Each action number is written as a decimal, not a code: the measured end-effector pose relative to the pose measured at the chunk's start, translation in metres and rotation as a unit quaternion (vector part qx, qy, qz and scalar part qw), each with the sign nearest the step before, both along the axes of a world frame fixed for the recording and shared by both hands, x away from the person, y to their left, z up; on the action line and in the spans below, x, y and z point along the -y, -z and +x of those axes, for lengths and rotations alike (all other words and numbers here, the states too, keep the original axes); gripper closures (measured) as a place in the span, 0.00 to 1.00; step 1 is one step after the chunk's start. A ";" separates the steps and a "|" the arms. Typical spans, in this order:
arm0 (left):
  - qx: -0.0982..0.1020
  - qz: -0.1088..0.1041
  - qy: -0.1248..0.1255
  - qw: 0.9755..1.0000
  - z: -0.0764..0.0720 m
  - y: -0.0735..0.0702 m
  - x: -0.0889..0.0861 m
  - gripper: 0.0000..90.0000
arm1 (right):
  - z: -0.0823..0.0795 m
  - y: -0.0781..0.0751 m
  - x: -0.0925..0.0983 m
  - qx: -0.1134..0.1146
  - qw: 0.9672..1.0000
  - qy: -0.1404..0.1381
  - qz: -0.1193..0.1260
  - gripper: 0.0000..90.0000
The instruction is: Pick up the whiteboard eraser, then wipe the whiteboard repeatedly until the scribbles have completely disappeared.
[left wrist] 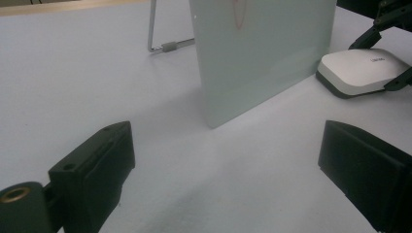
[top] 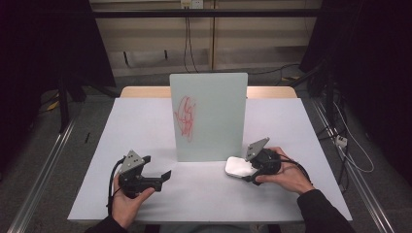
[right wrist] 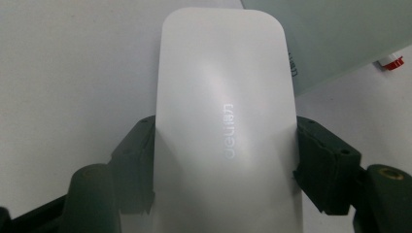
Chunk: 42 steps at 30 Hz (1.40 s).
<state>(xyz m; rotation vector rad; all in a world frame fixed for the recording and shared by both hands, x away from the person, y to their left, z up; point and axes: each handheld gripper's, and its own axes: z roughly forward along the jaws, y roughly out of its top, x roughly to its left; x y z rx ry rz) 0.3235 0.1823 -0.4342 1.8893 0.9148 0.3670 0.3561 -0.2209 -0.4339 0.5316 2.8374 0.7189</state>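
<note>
A small upright whiteboard with a red scribble stands mid-table on a wire stand. At its lower right corner lies a white rounded board eraser, seen also in the left gripper view. My right gripper is shut on the eraser, its black pads pressing both long sides. My left gripper rests on the table left of the board, and its jaws stand wide open with nothing between them.
A marker with a red cap lies behind the board's edge. The white table has a wooden strip at its far side. Dark curtains, cables and floor rails surround it.
</note>
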 end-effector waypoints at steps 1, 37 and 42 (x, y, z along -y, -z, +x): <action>0.001 0.001 0.000 1.000 0.000 0.000 0.000 0.07 | -0.001 -0.001 0.000 0.001 1.000 -0.001 0.005 0.35; -0.009 -0.006 -0.001 1.000 0.002 0.001 -0.002 0.07 | -0.016 -0.025 0.016 0.072 0.987 0.091 0.115 0.35; -0.014 -0.011 -0.004 1.000 0.003 0.002 -0.005 0.07 | -0.017 -0.030 0.011 0.092 0.983 0.099 0.124 0.35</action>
